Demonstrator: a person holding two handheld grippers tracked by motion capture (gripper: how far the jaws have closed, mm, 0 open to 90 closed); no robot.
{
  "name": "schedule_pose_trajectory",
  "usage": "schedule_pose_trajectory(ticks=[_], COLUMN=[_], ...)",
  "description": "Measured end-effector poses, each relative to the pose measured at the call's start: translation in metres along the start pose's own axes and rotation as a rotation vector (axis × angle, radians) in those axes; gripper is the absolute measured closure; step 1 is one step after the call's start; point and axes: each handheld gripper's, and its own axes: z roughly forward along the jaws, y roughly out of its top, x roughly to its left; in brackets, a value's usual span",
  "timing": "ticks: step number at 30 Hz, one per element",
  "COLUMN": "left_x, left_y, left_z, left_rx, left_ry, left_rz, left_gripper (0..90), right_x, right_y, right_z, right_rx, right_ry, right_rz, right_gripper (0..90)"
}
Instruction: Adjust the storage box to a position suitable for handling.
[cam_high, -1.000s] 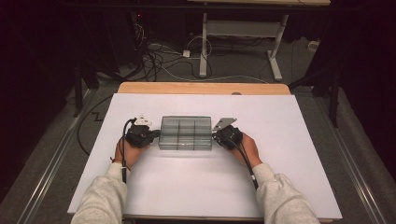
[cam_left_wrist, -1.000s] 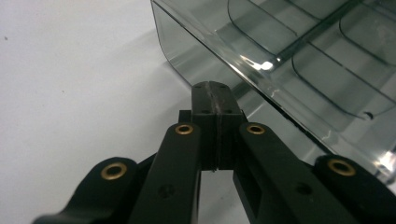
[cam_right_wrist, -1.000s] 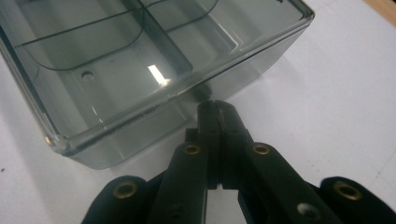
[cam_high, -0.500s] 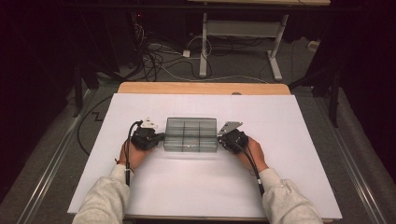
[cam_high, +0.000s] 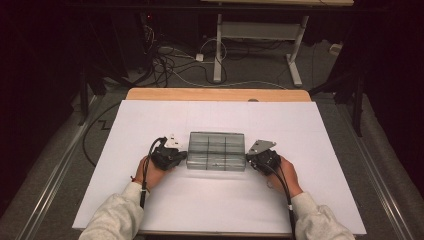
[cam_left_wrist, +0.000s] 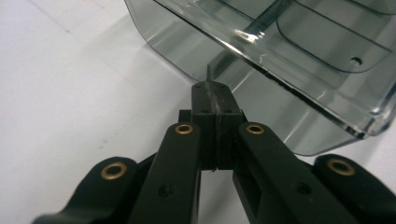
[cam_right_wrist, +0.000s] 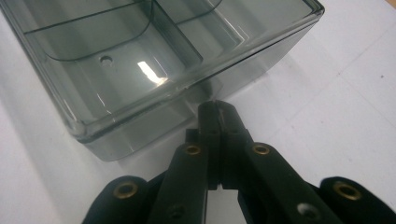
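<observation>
On the white table top, near its middle, sits a clear smoke-tinted plastic box with divided compartments, and the person has a gripper at each of its short ends. At the left end, the left gripper has its jaws pressed flat together; in the left gripper view the tips meet at the lower wall of the box, and a thin upright tab or rib of the plastic rises right at the seam, so it looks pinched there, though the contact is too fine to be sure of. Across the box, whose compartments look empty as far as the tinted lid lets one see, the right gripper is likewise closed, and in the right gripper view its tips touch the bottom edge of the box at that end, with no clear sign of what, if anything, is caught between them. Judging from this, the two-ended hold is set and the box rests flat on the table; moving it to wherever it belongs, or opening it, remains to be done.
</observation>
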Motion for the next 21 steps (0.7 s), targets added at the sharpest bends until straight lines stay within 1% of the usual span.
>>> schedule_pose_trajectory(ticks=[2,4,6,7,9,10,11,12,14,16,21], left_x=[-0.003,-0.006,-0.007,-0.011,-0.014,-0.016,-0.017,-0.019,-0.021,-0.022,-0.024], left_y=[0.000,0.000,-0.001,-0.002,-0.003,-0.004,-0.004,-0.005,-0.006,-0.006,-0.005], left_z=[0.000,-0.001,-0.002,-0.004,-0.007,-0.008,-0.008,-0.009,-0.010,-0.010,-0.009], left_rx=[0.001,0.005,0.006,0.013,0.022,0.024,0.026,0.026,0.025,0.025,0.028], left_ry=[-0.002,-0.007,-0.008,-0.009,0.002,-0.003,-0.005,-0.001,-0.004,-0.004,0.024], left_rz=[0.006,0.020,0.023,0.047,0.064,0.072,0.080,0.084,0.094,0.095,0.112], left_gripper=[87.6,87.6,87.6,87.6,87.6,87.6,87.6,87.6,87.6,87.5,87.5], right_x=[0.001,0.002,0.003,0.004,0.005,0.007,0.008,0.008,0.009,0.008,0.007], right_y=[-0.002,-0.005,-0.007,-0.008,-0.010,-0.010,-0.011,-0.011,-0.013,-0.014,-0.015], right_z=[-0.003,-0.005,-0.007,-0.008,-0.010,-0.011,-0.013,-0.014,-0.014,-0.014,-0.016], right_rx=[0.005,-0.002,-0.005,-0.006,-0.011,-0.016,-0.009,-0.012,-0.021,-0.021,-0.031], right_ry=[-0.003,-0.004,0.000,-0.003,0.014,0.018,0.017,0.016,0.014,0.016,0.033], right_rz=[-0.006,-0.009,-0.013,-0.015,-0.023,-0.030,-0.032,-0.030,-0.037,-0.033,-0.025], right_gripper=[90.0,90.0,90.0,90.0,90.0,90.0,90.0,90.0,90.0,90.0,90.0])
